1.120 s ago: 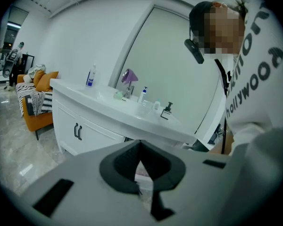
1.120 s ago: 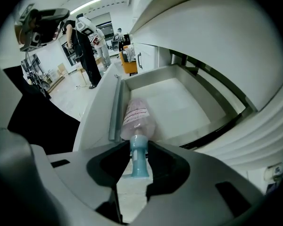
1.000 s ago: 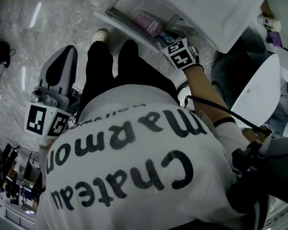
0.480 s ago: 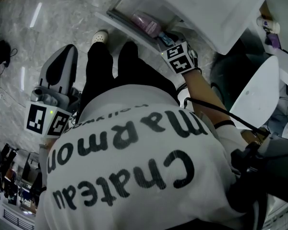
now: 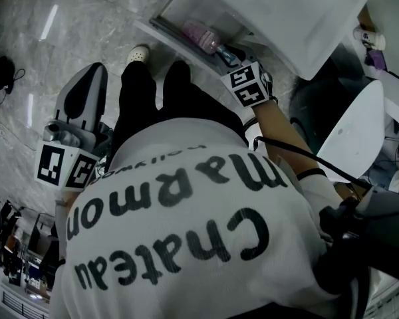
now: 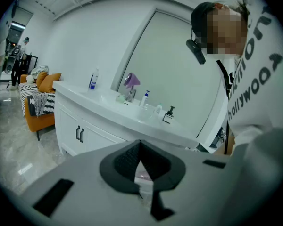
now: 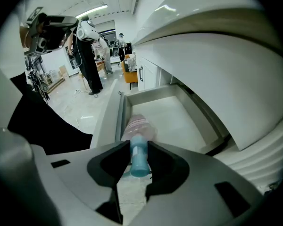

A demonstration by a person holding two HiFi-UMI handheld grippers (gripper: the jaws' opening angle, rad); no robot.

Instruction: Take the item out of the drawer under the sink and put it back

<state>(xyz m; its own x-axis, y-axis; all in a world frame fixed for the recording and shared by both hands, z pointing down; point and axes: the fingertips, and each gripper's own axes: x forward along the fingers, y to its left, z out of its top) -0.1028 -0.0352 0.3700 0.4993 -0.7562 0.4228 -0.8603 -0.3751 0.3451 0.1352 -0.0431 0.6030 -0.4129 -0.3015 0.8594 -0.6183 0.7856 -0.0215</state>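
Right tongs [image 7: 137, 150] grip the pink bottle [image 7: 137, 125] by its blue cap and have risen slightly. The bottle points ahead of them into the open drawer [image 7: 179, 119], so the lift-out seems to be starting. Left tongs [image 6: 140, 166] are closed and empty.

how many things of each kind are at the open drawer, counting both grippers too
grippers: 2 (left gripper, away from the drawer; right gripper)
open drawer: 1
pink bottle with a blue cap, held at the cap by the right gripper: 1
total: 4
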